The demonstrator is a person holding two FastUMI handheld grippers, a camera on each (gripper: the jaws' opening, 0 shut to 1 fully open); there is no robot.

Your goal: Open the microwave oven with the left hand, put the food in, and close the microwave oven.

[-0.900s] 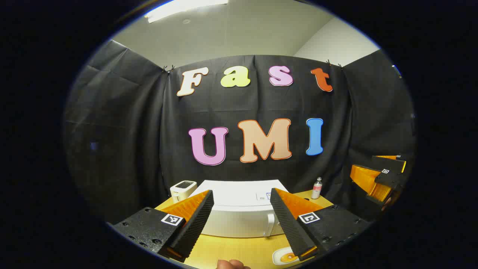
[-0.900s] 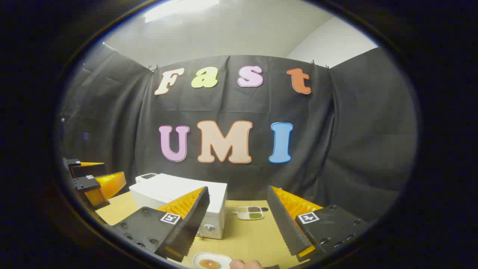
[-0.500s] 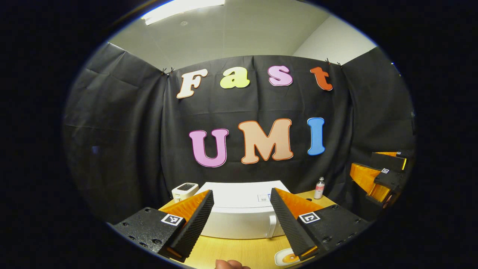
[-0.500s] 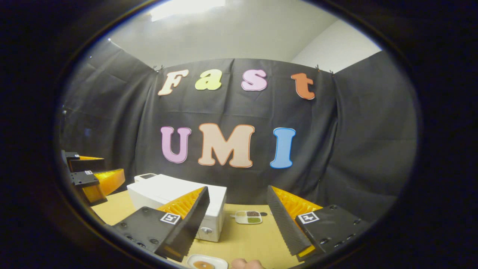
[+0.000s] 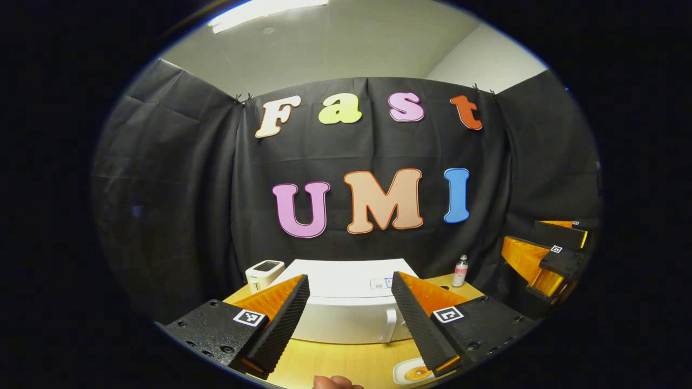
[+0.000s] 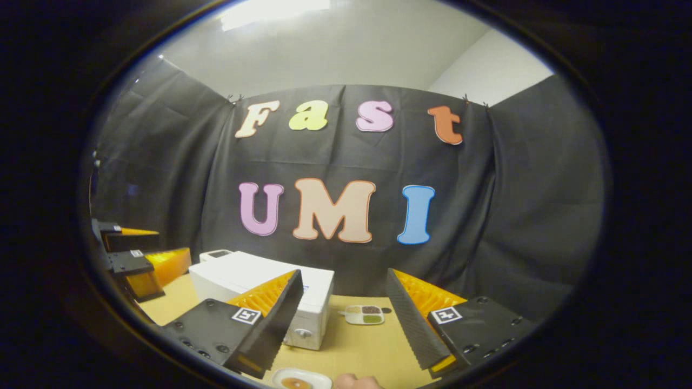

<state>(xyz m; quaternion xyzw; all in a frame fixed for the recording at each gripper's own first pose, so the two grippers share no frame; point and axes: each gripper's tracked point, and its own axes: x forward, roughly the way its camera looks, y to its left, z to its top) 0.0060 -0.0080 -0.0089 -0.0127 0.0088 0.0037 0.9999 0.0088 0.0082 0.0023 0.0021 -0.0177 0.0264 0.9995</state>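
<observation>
1. Since the microwave oven (image 5: pixel 346 310) sits shut at the middle of the wooden table (image 5: pixel 346 362), its door has to be dealt with first; I judge it a stiff, heavy box that will stay put when the door is pulled.
2. Its best hold looks like the upright white handle (image 5: pixel 390 325) near the right edge of the front. It seems a rigid bar, probably smooth, so the fingers should close squarely across it.
3. Spread wide and holding nothing, the left gripper (image 5: pixel 346 324) hangs in front of the oven, well short of the handle.
4. Equally wide apart and empty, the right gripper (image 6: pixel 343 319) hovers above the table to the oven's right; from the left gripper view it shows far off at the right (image 5: pixel 546 254).
5. Lying on the table near the front edge, the food (image 6: pixel 296 382) is an orange-brown piece on a small white plate (image 6: pixel 319 376). I take the plate to be light, hard and slippery, so it is best pinched at the rim and kept level.
6. Among other things, a small divided dish (image 6: pixel 364 314) rests right of the oven, a little bottle (image 5: pixel 460 271) behind it, and a small white device (image 5: pixel 264 273) at the oven's left rear.
7. Nothing appears to block the door's swing, though the food plate lies close to its path.
</observation>
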